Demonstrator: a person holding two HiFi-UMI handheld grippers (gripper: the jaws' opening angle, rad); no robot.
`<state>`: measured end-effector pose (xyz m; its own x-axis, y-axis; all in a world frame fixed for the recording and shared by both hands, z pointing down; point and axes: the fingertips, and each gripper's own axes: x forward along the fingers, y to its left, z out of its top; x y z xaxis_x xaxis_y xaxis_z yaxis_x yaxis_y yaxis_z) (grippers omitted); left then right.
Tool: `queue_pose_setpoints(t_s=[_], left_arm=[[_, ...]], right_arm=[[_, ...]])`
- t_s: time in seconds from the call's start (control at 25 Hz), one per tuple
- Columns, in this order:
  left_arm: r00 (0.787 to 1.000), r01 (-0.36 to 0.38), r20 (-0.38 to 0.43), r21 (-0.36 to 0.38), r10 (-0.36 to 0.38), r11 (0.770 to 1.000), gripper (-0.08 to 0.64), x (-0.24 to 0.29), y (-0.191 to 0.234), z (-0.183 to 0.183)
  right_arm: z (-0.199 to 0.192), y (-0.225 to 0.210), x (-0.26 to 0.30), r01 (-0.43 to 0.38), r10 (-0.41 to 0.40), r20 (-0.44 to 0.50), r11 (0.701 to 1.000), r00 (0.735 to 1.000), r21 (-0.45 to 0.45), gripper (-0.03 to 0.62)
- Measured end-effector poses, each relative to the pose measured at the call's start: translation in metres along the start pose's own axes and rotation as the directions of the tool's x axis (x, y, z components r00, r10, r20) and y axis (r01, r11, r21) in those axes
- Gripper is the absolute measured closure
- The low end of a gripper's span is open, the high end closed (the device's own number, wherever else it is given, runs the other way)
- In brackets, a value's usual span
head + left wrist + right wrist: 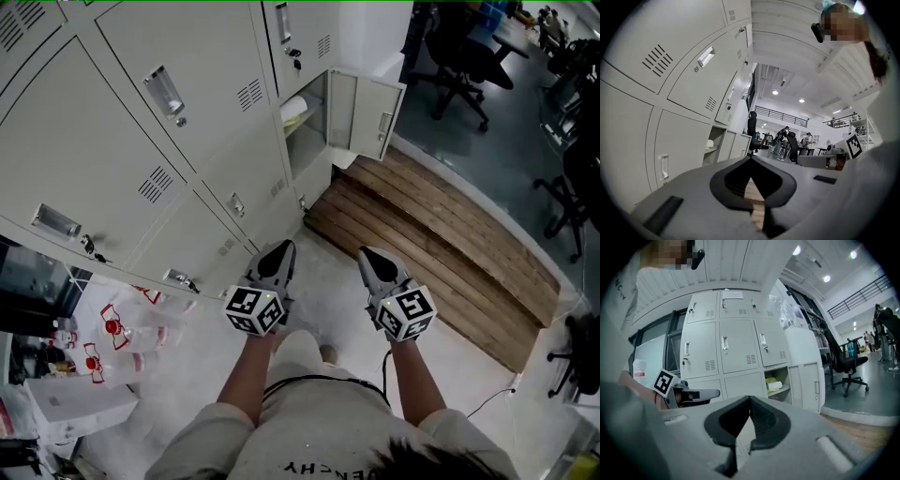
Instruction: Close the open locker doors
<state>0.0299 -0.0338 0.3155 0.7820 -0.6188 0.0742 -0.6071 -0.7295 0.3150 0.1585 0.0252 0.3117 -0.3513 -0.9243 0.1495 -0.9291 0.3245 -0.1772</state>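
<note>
Left hand-held gripper [277,255] and right hand-held gripper [373,259]: both clenched, empty, side by side, well short of the open locker door [367,114]. That door is swung out above the wooden platform [431,239], with its compartment [307,131] just beside it. This looks like the approach step. Next you'll need to get behind the door's outer face and push it shut.

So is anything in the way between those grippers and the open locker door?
Nothing visible: only floor and wooden planking lie between the left gripper, the right gripper and the open door. Its swing looks clear.
</note>
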Motion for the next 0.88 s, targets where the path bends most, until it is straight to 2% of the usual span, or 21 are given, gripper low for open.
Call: queue_pose_setpoints(t_s=[0.32, 0.56, 0.88], left_arm=[[1.0, -0.005, -0.011, 0.03, 0.005, 1.0, 0.563, 0.03, -0.004, 0.009], [1.0, -0.015, 0.01, 0.011, 0.015, 1.0, 0.563, 0.076, 0.011, 0.007], [0.998, -0.04, 0.042, 0.003, 0.039, 0.999, 0.563, 0.173, 0.024, 0.016]], right_arm=[[0.008, -0.044, -0.003, 0.042, -0.043, 0.025, 0.998, 0.999, 0.048, 0.589], [0.005, -0.089, 0.022, 0.048, -0.05, 0.035, 0.997, 0.998, 0.056, 0.589], [0.019, -0.163, 0.068, -0.023, 0.023, 0.003, 0.999, 1.0, 0.025, 0.589]])
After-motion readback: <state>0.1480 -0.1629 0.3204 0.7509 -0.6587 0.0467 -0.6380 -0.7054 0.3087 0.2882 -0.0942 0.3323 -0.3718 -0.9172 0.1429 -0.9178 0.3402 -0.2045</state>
